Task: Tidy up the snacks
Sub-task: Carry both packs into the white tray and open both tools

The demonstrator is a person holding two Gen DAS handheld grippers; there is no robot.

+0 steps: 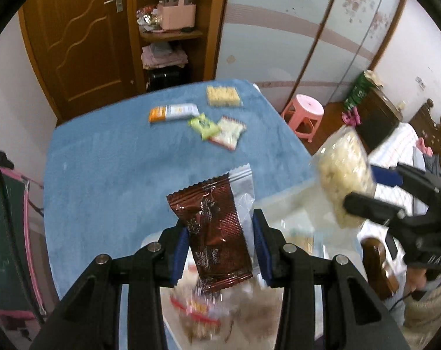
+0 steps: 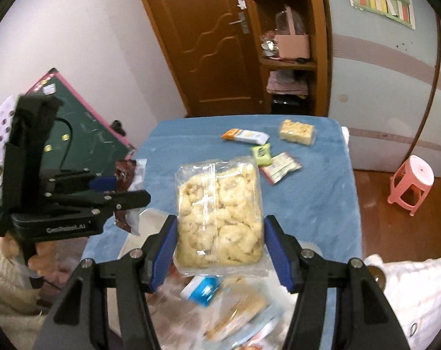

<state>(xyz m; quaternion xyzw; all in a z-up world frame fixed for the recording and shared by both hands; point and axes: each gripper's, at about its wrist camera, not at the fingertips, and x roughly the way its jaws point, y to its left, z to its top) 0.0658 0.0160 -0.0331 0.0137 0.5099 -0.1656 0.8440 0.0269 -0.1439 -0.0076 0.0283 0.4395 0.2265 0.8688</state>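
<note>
My left gripper is shut on a dark brown snack packet with a clear edge, held above a clear container of snacks at the near edge of the blue table. My right gripper is shut on a clear bag of pale yellow puffs, also above the container; the bag shows in the left wrist view too. On the far part of the table lie an orange-white bar, a yellow cracker pack, a green packet and a red-white packet.
A pink stool stands on the floor right of the table. A wooden door and a shelf unit are behind the table. A green board leans at the left. More wrapped snacks lie in the container below.
</note>
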